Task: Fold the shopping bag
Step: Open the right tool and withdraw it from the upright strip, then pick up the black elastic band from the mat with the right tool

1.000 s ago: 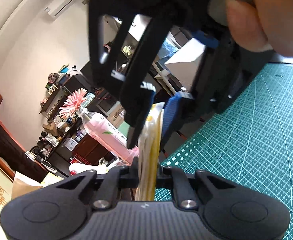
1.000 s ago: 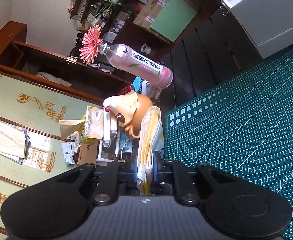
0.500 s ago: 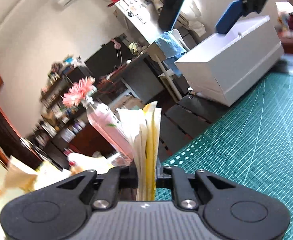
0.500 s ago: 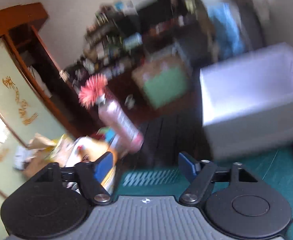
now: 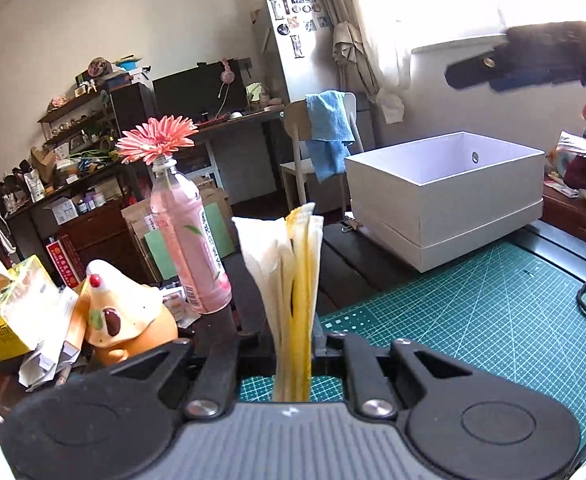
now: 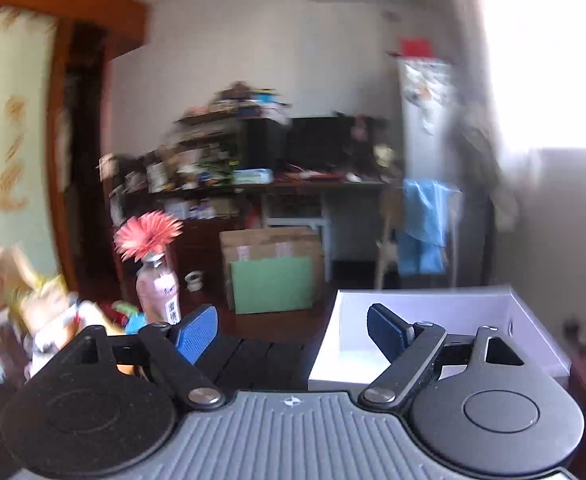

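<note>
The left gripper (image 5: 295, 344) has its fingers clamped on the folded white-and-yellow bag (image 5: 291, 276), which stands upright between them above the near edge of the green cutting mat (image 5: 473, 312) on the desk. The right gripper (image 6: 293, 326) is lifted clear with its blue-padded fingers (image 6: 197, 332) spread wide and nothing between them, its jaws having just been opening; in the left wrist view it shows as a dark shape high at the right, well apart from the bag. Beyond the mat sit a white box (image 5: 445, 196) and a pink bottle (image 5: 191, 244) holding a flower (image 5: 157, 144).
</note>
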### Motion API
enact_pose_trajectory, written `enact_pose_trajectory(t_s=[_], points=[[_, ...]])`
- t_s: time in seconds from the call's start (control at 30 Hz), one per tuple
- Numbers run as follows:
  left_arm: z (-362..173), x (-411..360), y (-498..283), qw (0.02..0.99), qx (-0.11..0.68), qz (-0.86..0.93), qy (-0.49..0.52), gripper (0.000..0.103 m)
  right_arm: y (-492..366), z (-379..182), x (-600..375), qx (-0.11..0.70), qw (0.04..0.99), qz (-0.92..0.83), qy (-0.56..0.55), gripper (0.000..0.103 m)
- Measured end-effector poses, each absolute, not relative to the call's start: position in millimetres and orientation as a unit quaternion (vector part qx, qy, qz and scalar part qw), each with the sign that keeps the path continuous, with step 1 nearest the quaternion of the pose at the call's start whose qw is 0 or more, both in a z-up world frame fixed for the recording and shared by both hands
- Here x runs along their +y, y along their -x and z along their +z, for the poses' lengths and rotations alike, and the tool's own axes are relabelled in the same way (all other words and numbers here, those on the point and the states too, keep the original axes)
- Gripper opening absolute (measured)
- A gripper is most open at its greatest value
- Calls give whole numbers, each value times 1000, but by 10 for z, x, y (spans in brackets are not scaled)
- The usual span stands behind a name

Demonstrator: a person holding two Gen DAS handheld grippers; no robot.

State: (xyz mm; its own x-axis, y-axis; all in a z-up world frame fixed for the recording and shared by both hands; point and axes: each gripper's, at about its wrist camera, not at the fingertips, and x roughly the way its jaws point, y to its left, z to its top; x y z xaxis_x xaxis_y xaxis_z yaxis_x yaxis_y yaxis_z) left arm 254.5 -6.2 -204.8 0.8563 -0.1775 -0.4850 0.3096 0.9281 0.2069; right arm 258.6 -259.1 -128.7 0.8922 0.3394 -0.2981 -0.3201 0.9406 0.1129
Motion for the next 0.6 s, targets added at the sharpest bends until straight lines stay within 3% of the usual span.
enact_pose_trajectory(t_s=[0.13,0.17,0.2,0.23,0.27,0.43,0.6], points=[[-2082,-104,-2590,948,255,-121,-143,12,-2609,-1280,-2849,220,958,178,-54,78],[-2088,-107,-2602,947,261,-123,-141,12,-2638,-1293,-2936,259,948,180,-42,65],[-2086,-95,-2623,946,269,-127,-131,12,-2651,-1298,-2974,282,941,183,-33,42],[-2083,-80,-2646,944,278,-130,-120,12,-2667,-1329,-3059,323,928,183,-18,28],[-2079,-65,-2669,943,286,-134,-108,12,-2673,-1372,-3141,359,917,174,-7,7],[-2061,20,-2723,939,301,-147,-78,12,-2521,-1728,-3310,491,850,167,86,5],[-2109,-20,-2667,938,301,-144,-91,13,-2395,-2158,-3183,550,795,206,150,7]])
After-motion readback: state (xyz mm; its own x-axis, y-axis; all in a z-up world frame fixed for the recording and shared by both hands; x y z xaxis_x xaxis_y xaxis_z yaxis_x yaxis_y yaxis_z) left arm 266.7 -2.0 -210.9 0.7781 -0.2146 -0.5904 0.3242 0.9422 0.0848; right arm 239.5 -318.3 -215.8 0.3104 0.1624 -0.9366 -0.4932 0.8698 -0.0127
